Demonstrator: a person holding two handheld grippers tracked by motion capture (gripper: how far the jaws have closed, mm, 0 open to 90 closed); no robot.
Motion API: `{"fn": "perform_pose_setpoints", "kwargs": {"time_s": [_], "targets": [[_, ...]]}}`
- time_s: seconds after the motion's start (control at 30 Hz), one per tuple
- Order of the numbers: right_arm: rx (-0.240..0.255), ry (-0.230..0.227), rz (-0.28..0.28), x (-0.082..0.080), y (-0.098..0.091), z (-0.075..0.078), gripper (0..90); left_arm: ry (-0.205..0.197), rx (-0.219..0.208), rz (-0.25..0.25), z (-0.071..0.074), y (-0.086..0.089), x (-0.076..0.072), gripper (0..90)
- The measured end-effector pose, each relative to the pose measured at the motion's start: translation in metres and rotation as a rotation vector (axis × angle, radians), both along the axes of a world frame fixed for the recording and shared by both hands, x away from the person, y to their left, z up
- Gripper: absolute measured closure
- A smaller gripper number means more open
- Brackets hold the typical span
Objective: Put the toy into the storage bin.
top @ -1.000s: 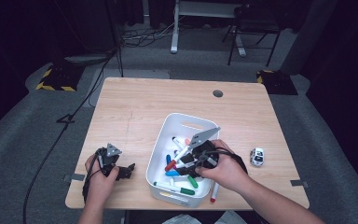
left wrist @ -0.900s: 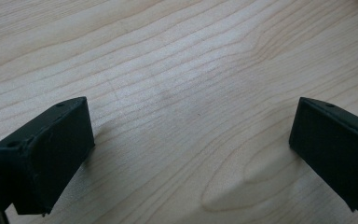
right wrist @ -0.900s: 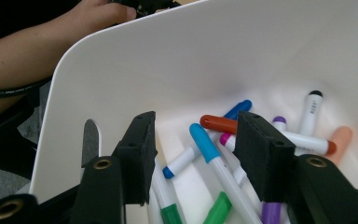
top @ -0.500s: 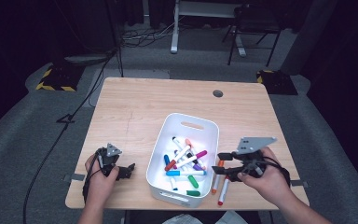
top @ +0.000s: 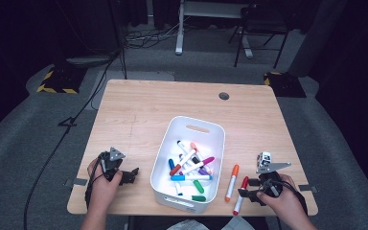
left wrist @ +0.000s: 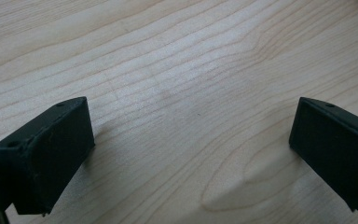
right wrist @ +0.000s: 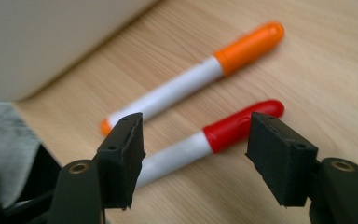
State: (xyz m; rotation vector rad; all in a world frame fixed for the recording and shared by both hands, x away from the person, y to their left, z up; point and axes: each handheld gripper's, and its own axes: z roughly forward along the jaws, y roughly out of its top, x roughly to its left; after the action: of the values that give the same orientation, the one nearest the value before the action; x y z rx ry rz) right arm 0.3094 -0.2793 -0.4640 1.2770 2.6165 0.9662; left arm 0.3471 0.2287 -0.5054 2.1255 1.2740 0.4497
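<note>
A white bin [top: 191,125] in the middle of the wooden table holds several coloured markers [top: 191,165]. To its right an orange-capped marker [top: 232,182] [right wrist: 214,77] and a red-capped marker [top: 241,195] [right wrist: 223,130] lie on the table. My right gripper [top: 247,194] [right wrist: 196,144] hovers low over the red marker. Its jaws have just been opening and stand either side of the marker without pressing it. My left gripper [top: 130,175] [left wrist: 191,140] rests open on bare wood to the left of the bin, with nothing between its jaws.
A small white and black object [top: 264,157] sits just behind my right hand near the table's right edge. A round grommet [top: 224,96] lies at the back. The front table edge runs close under both hands, and the bin's wall [right wrist: 42,42] is beside the markers.
My right gripper has moved from above the bin to its right and come down to the red marker, with its jaws now wider. The left gripper has stayed put.
</note>
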Motion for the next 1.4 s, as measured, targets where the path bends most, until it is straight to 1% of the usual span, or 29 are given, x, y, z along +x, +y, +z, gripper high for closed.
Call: {"fn": "perform_pose_setpoints", "kwargs": {"time_s": [0.03,0.1,0.13,0.17,0.3,0.37,0.53,0.6,0.7,0.8,0.83,0.97,1.07,1.23,1.4], "targets": [[-0.008,0.007,-0.017,-0.001,-0.002,-0.004,36.2,0.0,0.0,0.0,0.0,0.0,0.0,0.1],[-0.031,0.001,-0.034,-0.002,-0.003,-0.013,34.3,-0.001,-0.002,0.002,0.0,0.0,0.0,0.1],[-0.025,0.002,-0.043,-0.003,-0.003,-0.015,34.4,0.0,0.0,0.0,0.0,0.0,0.0,0.2],[-0.025,-0.009,-0.05,-0.003,-0.003,-0.016,34.9,0.0,0.0,0.0,0.0,0.0,0.0,0.2],[-0.09,-0.064,-0.04,-0.003,0.003,-0.016,38.3,-0.002,-0.002,0.004,0.0,0.0,0.0,0.2],[-0.104,-0.078,-0.042,-0.004,0.005,-0.016,41.4,-0.002,-0.002,0.005,0.0,0.0,0.0,0.2],[-0.132,-0.103,-0.039,-0.003,0.003,-0.016,52.5,-0.002,-0.002,0.004,0.0,0.0,0.0,0.1],[-0.139,-0.106,-0.04,-0.004,0.002,-0.016,55.2,-0.002,-0.002,0.004,0.0,0.0,0.0,0.2],[-0.16,-0.115,-0.03,-0.006,0.0,-0.015,63.7,-0.002,-0.002,0.004,0.0,0.0,0.0,0.2],[-0.157,-0.101,-0.024,-0.005,-0.004,-0.014,71.9,-0.002,-0.002,0.005,0.0,0.0,0.0,0.1],[-0.16,-0.101,-0.02,-0.005,-0.006,-0.014,73.4,-0.002,-0.002,0.005,0.0,0.0,0.0,0.2],[-0.164,-0.097,-0.017,-0.005,-0.01,-0.013,73.9,-0.002,-0.002,0.005,0.0,0.0,0.0,0.2],[-0.16,-0.094,-0.002,-0.004,-0.011,-0.013,74.3,-0.002,-0.002,0.004,0.0,0.0,0.0,0.2],[-0.176,-0.096,0.017,-0.003,-0.01,-0.012,74.6,-0.002,-0.002,0.005,0.0,0.0,0.0,0.2],[-0.152,-0.075,0.028,-0.001,-0.013,-0.012,74.7,-0.002,-0.002,0.005,0.0,0.0,0.0,0.2]]}}
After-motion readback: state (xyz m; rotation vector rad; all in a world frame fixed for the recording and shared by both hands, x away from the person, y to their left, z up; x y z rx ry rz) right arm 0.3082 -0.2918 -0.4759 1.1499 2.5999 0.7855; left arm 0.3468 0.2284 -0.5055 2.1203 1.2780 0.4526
